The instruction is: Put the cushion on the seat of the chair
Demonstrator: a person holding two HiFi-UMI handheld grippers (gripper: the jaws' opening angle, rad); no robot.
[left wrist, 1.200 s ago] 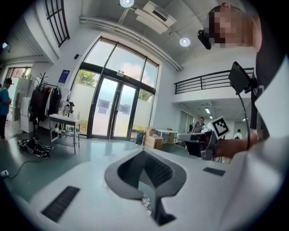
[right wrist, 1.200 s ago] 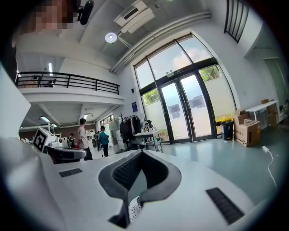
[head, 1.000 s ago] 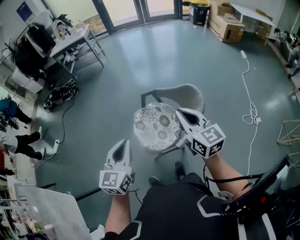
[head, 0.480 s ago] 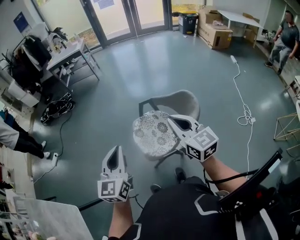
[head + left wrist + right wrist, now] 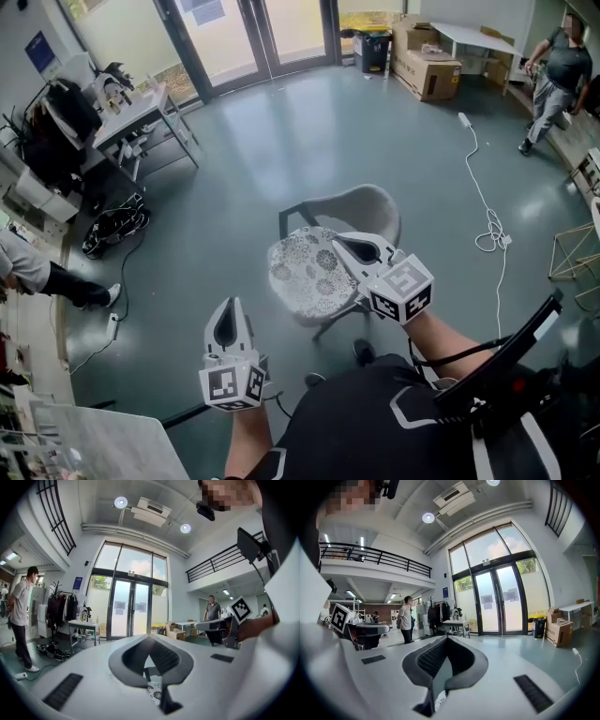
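This is a big open lab or workshop hall. A wide grey floor (image 5: 309, 131) runs to tall glass doors (image 5: 253, 33). A railed mezzanine (image 5: 375, 557) overlooks it under round ceiling lights (image 5: 121, 502). A table (image 5: 127, 112) crowded with gear stands to one side, with cardboard boxes (image 5: 427, 70) by the far wall. A loose cable (image 5: 489, 239) trails across the floor, and a person (image 5: 553, 70) walks at the edge.

Edge of cushion (image 5: 305, 269) behind right claw (image 5: 338, 241)
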